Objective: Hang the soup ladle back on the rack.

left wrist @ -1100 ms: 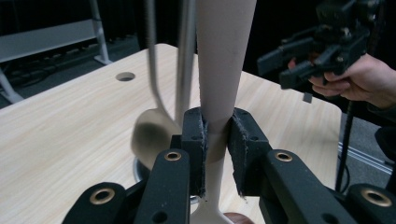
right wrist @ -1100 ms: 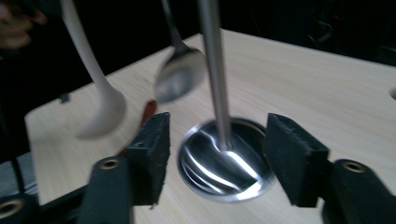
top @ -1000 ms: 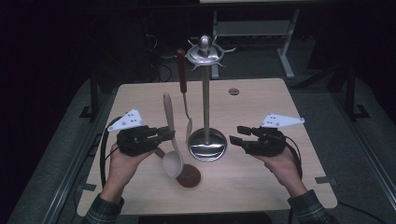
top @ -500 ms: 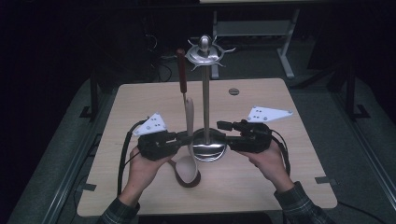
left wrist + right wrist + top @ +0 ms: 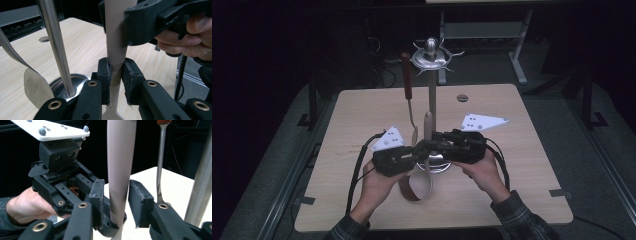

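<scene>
Left hand-held gripper (image 5: pixel 115 82) clenched on beige spoon handle (image 5: pixel 115 32); right hand-held gripper (image 5: pixel 116 202) jaws closing round it w/ gaps; not yet pressing; steel rack (image 5: pixel 432 95) behind.

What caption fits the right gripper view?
Right gripper closing around the beige spoon handle, pads not yet touching, left gripper clamped just below.

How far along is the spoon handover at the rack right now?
Done: the left gripper is clamped on the beige spoon, holding its handle upright beside the rack. In hand: the right gripper has just been closing with the handle between its pads, a small gap showing. Left: the right gripper must grip, the left let go, then probably hang the spoon on a hook.
</scene>
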`<state>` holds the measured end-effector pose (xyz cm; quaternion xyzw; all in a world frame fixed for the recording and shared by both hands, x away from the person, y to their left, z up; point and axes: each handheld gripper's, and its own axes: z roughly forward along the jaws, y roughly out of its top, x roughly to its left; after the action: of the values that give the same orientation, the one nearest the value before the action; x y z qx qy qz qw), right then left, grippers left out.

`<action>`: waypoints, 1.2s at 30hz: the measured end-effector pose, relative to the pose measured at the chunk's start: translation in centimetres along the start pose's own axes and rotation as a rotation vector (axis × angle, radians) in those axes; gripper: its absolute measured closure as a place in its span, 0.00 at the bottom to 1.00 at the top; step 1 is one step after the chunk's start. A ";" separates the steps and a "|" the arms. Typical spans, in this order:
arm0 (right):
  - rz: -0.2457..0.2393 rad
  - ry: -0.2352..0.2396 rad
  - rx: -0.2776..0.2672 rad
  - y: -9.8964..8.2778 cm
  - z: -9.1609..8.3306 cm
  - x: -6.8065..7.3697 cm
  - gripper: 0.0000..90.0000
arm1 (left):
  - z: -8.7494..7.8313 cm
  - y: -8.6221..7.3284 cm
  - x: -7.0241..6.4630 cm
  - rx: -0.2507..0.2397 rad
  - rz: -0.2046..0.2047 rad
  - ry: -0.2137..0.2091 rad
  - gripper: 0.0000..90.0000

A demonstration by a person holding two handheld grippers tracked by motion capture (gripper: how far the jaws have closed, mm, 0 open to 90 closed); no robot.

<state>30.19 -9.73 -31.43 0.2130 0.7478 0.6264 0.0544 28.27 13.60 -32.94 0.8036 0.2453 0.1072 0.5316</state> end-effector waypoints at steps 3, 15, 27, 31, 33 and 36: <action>0.006 0.000 -0.001 0.0 0.3 0.0 0.74 | -0.2 0.0 0.1 -0.004 0.005 0.007 0.86; 0.018 -0.023 0.023 -0.5 0.8 -0.1 0.82 | -0.1 -0.1 0.2 0.001 0.000 0.014 0.85; -0.009 -0.040 0.055 -0.5 1.1 0.0 0.83 | -0.8 -0.1 0.4 0.021 0.014 0.008 0.66; -0.007 -0.034 0.056 -0.5 1.1 -0.1 0.83 | -1.4 -0.5 0.8 0.067 0.031 0.006 0.56; -0.015 -0.033 0.049 -0.4 1.1 -0.1 0.83 | -1.8 -1.0 1.0 0.089 0.038 0.013 0.52; -0.033 -0.025 0.037 0.0 1.1 0.0 0.83 | -2.3 -2.0 1.5 0.122 0.027 0.031 0.47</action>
<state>30.62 -8.74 -31.65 0.2095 0.7621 0.6087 0.0698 27.98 16.81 -33.90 0.8361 0.2485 0.1115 0.4762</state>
